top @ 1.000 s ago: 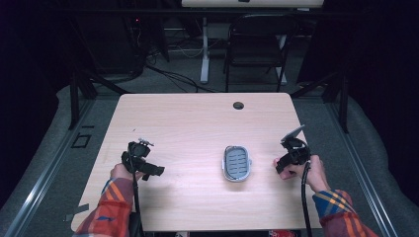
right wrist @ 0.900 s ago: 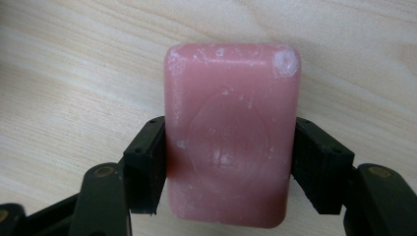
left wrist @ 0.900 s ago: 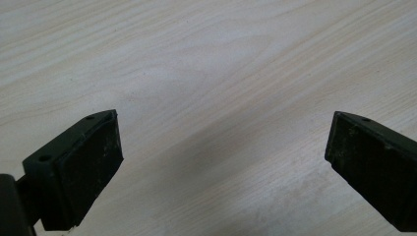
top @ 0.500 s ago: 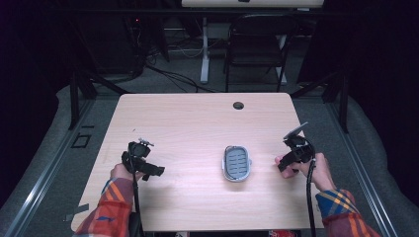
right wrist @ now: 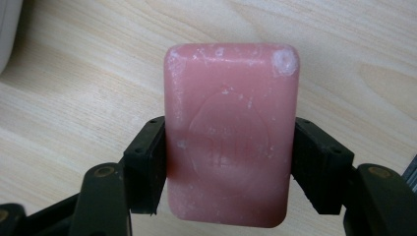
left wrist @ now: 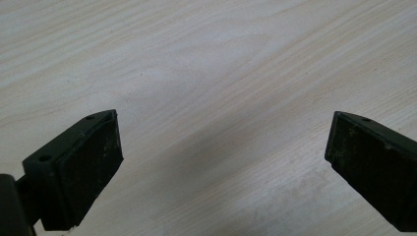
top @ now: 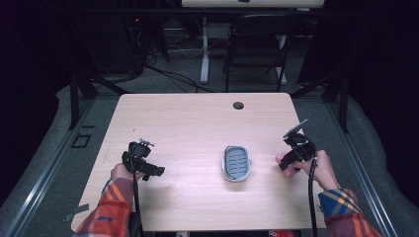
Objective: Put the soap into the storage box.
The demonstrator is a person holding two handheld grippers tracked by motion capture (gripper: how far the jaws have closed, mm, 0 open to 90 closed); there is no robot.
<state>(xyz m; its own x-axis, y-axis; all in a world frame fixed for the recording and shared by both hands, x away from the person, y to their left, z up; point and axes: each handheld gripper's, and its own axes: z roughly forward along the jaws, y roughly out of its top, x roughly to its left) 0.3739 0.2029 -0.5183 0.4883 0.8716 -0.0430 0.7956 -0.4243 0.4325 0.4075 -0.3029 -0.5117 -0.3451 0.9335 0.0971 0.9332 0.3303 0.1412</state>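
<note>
A pink bar of soap (right wrist: 230,132) sits between the two black jaws of my right gripper (right wrist: 228,157), which press on both its long sides. In the high view that right gripper (top: 288,162) is near the table's right edge, with the pink soap (top: 281,159) at its tip. A grey and white soap dish (top: 236,162) lies on the table just left of it, a short gap apart. My left gripper (top: 153,171) rests at the front left of the table. Its jaws stand wide apart over bare wood, and the left gripper (left wrist: 221,162) holds nothing.
The light wooden table (top: 197,123) has a round cable hole (top: 238,105) at its far edge. A white edge of the dish (right wrist: 7,29) shows at the top left of the right gripper view. A dark chair (top: 257,44) stands beyond the table.
My right gripper with the soap has shifted slightly to the right, away from the dish. The left gripper has stayed where it was.
</note>
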